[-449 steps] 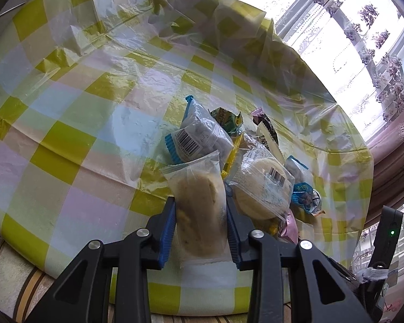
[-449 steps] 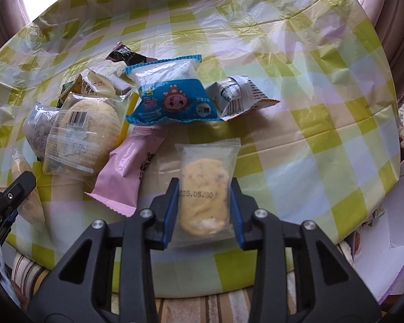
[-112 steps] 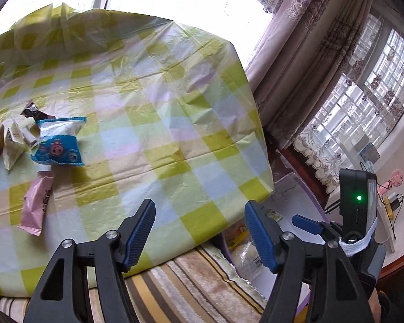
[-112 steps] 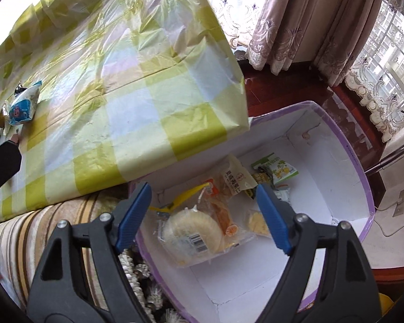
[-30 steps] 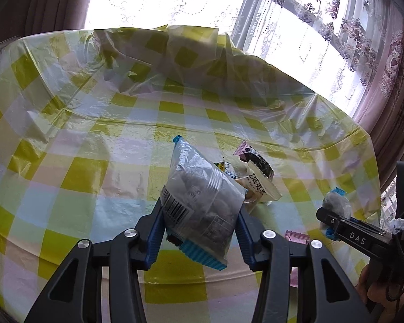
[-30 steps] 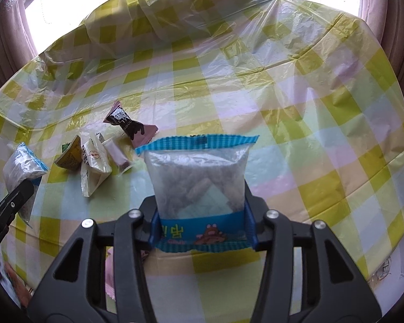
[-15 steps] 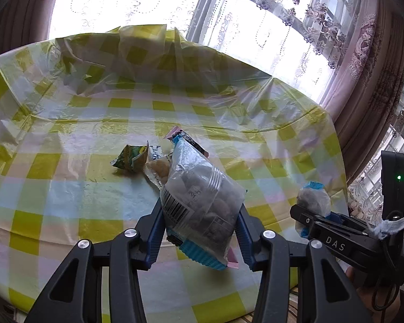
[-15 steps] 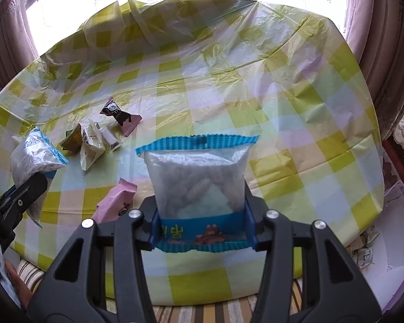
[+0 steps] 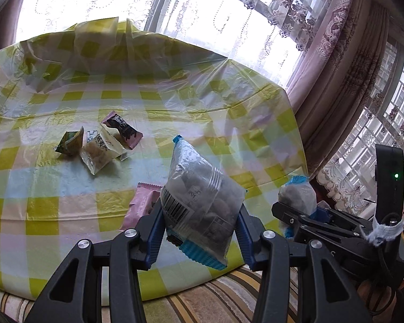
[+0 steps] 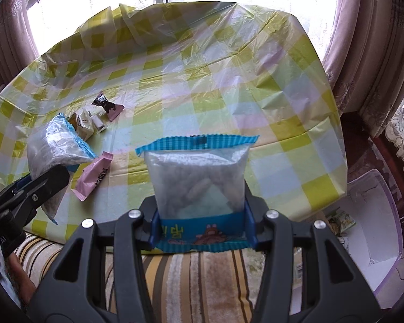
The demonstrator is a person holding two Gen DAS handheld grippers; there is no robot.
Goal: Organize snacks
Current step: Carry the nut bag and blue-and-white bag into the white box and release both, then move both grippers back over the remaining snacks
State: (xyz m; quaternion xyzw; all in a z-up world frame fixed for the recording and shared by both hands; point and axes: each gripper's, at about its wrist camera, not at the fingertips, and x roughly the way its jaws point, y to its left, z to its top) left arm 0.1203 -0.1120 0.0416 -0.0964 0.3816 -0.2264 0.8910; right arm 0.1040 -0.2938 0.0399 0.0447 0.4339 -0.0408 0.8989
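Observation:
My left gripper is shut on a clear snack bag with blue ends and a barcode, held above the table's front edge. My right gripper is shut on a clear snack bag with blue printed ends, also held off the table. Each gripper shows in the other's view: the right one at the right, the left one with its bag at the left. On the checked tablecloth lie a pink packet, a brown-pink wrapper and small cream and green packets.
A white box with a purple rim stands on the floor right of the table, with snack packets inside. A striped cloth lies below the table's front edge. Curtains and windows stand behind and to the right.
Both grippers have pulled back and swung right with their bags. The table has receded and the white box has come further into the right wrist view.

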